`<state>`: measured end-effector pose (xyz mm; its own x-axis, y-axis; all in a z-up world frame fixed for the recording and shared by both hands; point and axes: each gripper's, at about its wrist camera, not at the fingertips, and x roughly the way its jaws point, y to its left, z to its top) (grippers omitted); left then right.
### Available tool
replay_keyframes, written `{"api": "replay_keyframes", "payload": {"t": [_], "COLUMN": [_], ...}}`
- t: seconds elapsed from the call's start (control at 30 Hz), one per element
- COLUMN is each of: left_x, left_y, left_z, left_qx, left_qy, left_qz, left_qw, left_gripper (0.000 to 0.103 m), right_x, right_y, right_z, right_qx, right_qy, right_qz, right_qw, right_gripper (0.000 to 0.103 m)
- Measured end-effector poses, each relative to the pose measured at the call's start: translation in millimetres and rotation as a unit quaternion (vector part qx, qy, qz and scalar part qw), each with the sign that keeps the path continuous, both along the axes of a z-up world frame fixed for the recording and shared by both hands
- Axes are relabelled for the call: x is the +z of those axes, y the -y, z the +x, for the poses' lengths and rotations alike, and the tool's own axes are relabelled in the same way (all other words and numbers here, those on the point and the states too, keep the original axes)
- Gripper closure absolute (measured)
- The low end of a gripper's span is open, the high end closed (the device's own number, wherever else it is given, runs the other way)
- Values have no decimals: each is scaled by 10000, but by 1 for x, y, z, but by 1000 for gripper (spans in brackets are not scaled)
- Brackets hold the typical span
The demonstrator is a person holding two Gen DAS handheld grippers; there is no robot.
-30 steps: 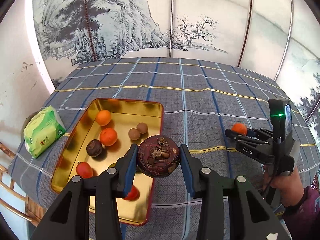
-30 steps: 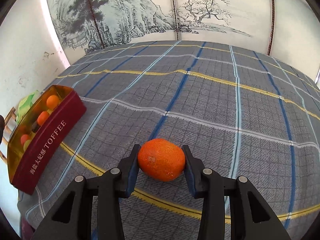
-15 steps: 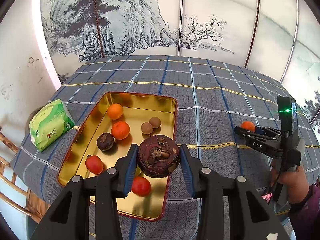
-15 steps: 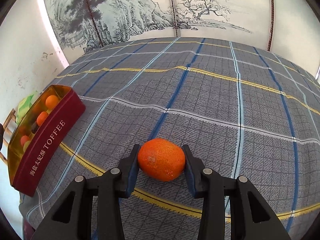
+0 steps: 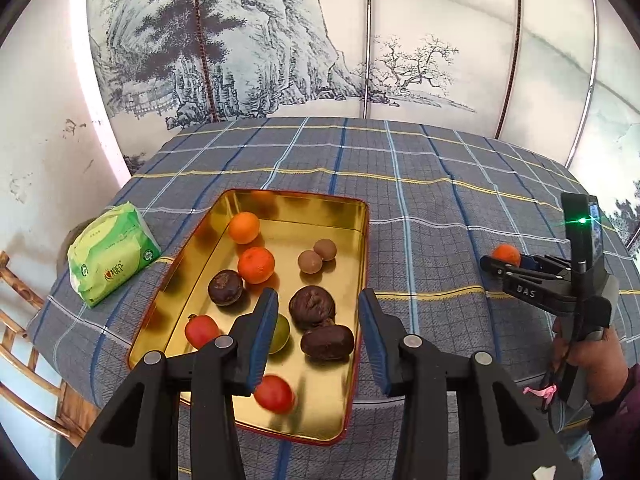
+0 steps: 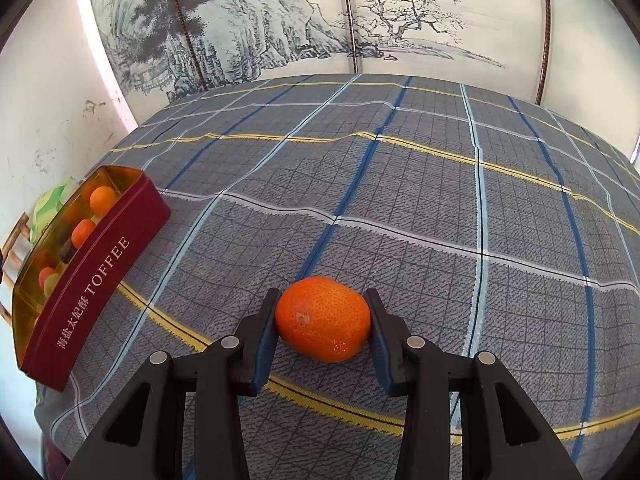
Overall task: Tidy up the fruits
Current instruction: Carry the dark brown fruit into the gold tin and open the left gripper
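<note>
A gold tin tray (image 5: 340,216) with red sides holds several fruits: two oranges (image 5: 256,265), dark passion fruits (image 5: 312,307), two brown longans (image 5: 310,261), red tomatoes (image 5: 274,394) and a green fruit. My left gripper (image 5: 318,338) is open and empty above the tray's near part. A dark fruit (image 5: 327,342) lies in the tray below it. My right gripper (image 6: 322,330) is shut on an orange (image 6: 322,318) low over the checked tablecloth. That gripper also shows in the left wrist view (image 5: 516,266). The tray (image 6: 92,276) stands far left of it.
A green tissue pack (image 5: 112,254) lies left of the tray near the table edge. A wooden chair (image 5: 24,360) stands at the left. A painted folding screen (image 5: 320,40) stands behind the table. The checked cloth (image 6: 440,200) stretches ahead of the right gripper.
My left gripper has opened and let go of the dark passion fruit, which now lies in the tray. The right gripper still holds the orange in about the same place.
</note>
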<state>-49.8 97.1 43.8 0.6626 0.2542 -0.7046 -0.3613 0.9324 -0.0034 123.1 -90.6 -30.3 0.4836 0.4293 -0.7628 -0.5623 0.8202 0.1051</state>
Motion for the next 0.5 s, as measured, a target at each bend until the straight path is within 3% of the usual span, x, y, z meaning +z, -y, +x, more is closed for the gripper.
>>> {"api": "replay_keyframes", "payload": {"t": [0.13,0.5], "left_x": [-7,-16], "left_y": [-12,-25], "left_z": [-1,-11], "left_qx": [121,334], "left_qy": [-70,-145], "left_qz": [-202,-125], "left_qw": [9997,9993], "left_gripper": [66,66], "right_x": [-1,0], "right_y": [-1,-1], "right_z": [0,-1], "right_qx": [1,-1], "right_qy": [13,8], "right_qz": [-27,-15], "right_qw": [10000,10000], "right_gripper": [61,61]}}
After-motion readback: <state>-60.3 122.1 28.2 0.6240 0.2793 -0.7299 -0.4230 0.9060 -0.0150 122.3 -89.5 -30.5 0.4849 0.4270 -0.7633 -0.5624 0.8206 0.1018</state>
